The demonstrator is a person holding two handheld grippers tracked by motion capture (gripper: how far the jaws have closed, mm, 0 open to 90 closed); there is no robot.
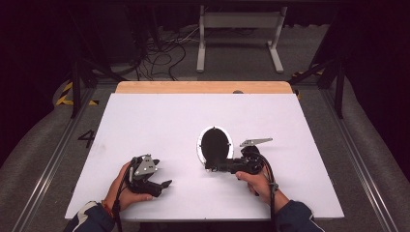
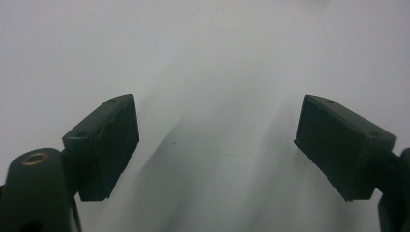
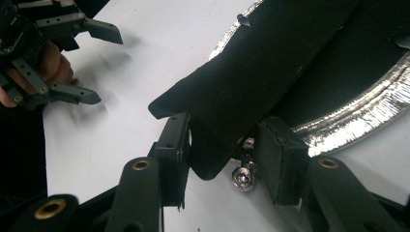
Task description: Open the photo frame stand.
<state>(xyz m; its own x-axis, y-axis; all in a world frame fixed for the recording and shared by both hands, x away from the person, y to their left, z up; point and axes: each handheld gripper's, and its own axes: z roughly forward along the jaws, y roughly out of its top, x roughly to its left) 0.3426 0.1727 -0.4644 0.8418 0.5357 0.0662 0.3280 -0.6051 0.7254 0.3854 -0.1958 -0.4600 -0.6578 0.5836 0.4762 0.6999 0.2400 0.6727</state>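
Note:
A small black pan (image 1: 214,143) with a bright silver rim (image 3: 358,116) lies near the middle of the white table top (image 1: 159,121). Its black handle (image 3: 232,111) points toward the near edge. My right gripper (image 1: 211,168) comes in from the right and points left. In the right gripper view, that gripper (image 3: 227,133) has one pad on each side of the handle's end, above a shiny screw (image 3: 243,177). My left gripper (image 1: 163,187) rests at the near left, apart from the pan. It is wide open (image 2: 217,125) over bare white surface, with nothing between the pads.
A wooden strip (image 1: 203,87) runs along the table's far edge. Beyond it on the floor are a white metal frame (image 1: 239,34) and tangled cables (image 1: 159,53). Metal rails (image 1: 43,169) flank the table. In the right gripper view the other hand's gripper (image 3: 106,67) is farther off.

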